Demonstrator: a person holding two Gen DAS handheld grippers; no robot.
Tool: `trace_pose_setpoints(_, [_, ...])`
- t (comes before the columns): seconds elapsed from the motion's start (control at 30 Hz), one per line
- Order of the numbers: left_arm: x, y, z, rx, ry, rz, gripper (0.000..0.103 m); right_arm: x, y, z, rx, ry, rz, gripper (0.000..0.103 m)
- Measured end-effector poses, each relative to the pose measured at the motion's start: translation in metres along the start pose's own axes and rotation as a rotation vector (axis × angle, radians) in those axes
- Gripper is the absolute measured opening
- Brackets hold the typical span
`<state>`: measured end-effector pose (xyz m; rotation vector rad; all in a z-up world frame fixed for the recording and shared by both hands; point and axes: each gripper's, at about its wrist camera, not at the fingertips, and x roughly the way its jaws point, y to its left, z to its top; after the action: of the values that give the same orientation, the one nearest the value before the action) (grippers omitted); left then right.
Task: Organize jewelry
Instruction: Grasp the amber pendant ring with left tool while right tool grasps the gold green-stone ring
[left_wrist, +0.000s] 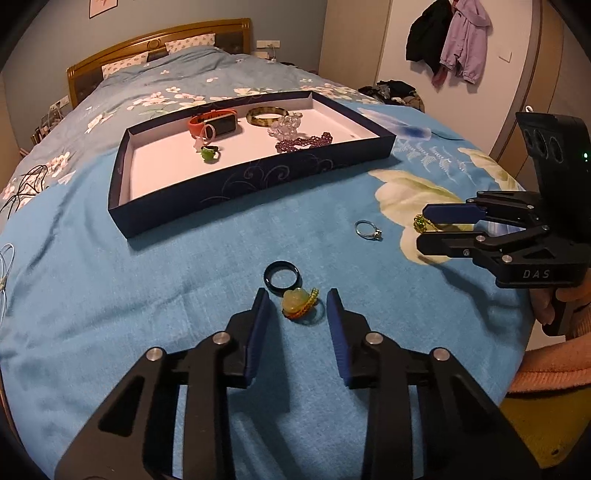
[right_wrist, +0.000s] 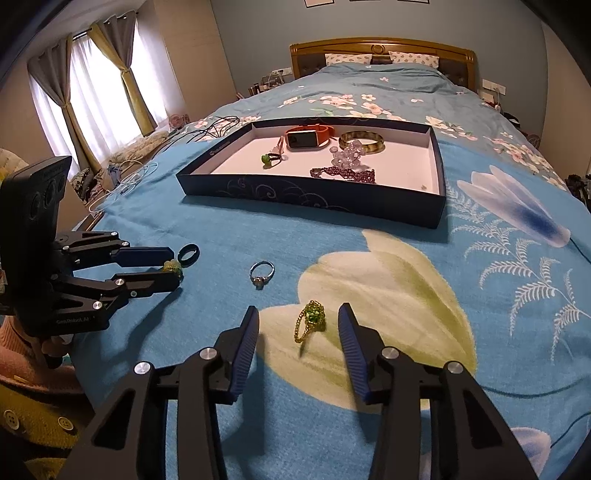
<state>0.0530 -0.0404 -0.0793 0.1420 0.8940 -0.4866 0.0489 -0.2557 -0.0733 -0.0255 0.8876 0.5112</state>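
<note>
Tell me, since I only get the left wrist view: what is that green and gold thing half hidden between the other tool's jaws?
Observer: A gold beaded ring with a green bead cluster. It lies on the blue floral bedspread, inside the right gripper, whose jaws stand open and clear of it.
Operator: And what is beyond the bed on my left?
Observer: A window with grey and yellow curtains, bright with daylight.

A yellow ring (left_wrist: 300, 302) is framed between the wide-open fingers of the left gripper (left_wrist: 297, 301), a black ring (left_wrist: 281, 277) touching it on the blue bedspread (left_wrist: 147, 295).
</note>
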Motion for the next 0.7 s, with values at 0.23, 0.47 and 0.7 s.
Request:
trace_pose_setpoints(0.23, [0.001, -0.004, 0.000, 0.001, 0.001, 0.003, 0.017, 0.002, -0.001, 0.001, 0.004, 0.004, -0.010, 0.012])
trace_pose_setpoints(0.47, [-0.001, -0.005, -0.001, -0.002, -0.006, -0.004, 0.017, -0.001, -0.001, 0.001, 0.008, -0.009, -0.002, 0.010])
trace_pose_setpoints(0.7, [-0.010, -0.003, 0.000, -0.009, -0.029, -0.011, 0.017, -0.008, -0.002, 0.006, 0.023, -0.038, 0.015, 0.010])
